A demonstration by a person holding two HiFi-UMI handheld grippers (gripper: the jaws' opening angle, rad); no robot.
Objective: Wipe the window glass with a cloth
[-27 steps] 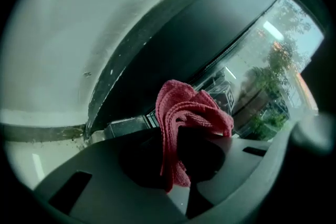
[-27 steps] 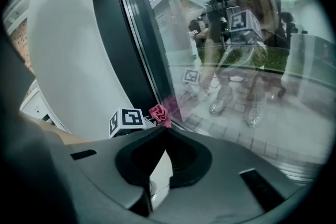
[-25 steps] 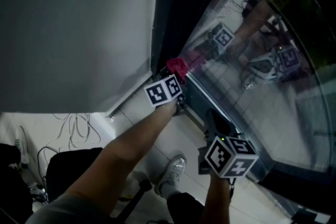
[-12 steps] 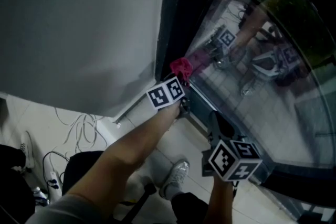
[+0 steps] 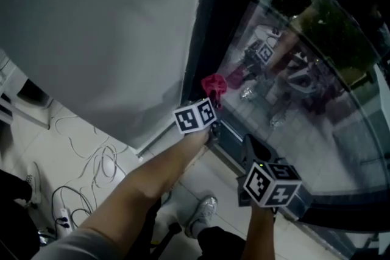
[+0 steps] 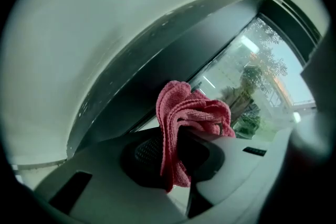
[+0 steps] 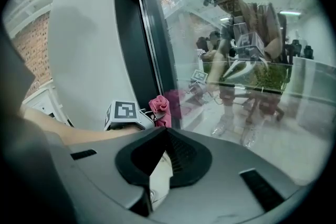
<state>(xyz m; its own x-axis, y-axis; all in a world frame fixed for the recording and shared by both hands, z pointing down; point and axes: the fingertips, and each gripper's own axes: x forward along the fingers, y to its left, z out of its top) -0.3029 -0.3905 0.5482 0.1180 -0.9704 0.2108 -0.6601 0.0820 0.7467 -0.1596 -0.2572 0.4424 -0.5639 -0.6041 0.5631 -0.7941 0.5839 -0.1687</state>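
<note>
A crumpled pink cloth point(image 5: 214, 85) is clamped in my left gripper point(image 5: 211, 108), pressed near the lower left corner of the window glass point(image 5: 304, 106), beside the dark frame point(image 5: 204, 27). In the left gripper view the cloth point(image 6: 181, 128) bulges out between the shut jaws, with the glass point(image 6: 247, 81) right behind it. My right gripper point(image 5: 256, 152) hangs lower and to the right, close to the glass, its jaws shut with nothing between them point(image 7: 167, 152). The right gripper view shows the cloth point(image 7: 160, 108) and the left gripper's marker cube point(image 7: 125, 113) against the glass.
A grey wall point(image 5: 103, 27) runs left of the window frame. Cables point(image 5: 91, 161) and a power strip point(image 5: 64, 219) lie on the tiled floor. The person's shoe point(image 5: 202, 213) stands below. The glass reflects the person and both grippers.
The left gripper with the cloth has moved slightly up along the glass next to the frame. The head view has swung, showing more floor and wall. The right gripper stays about where it was.
</note>
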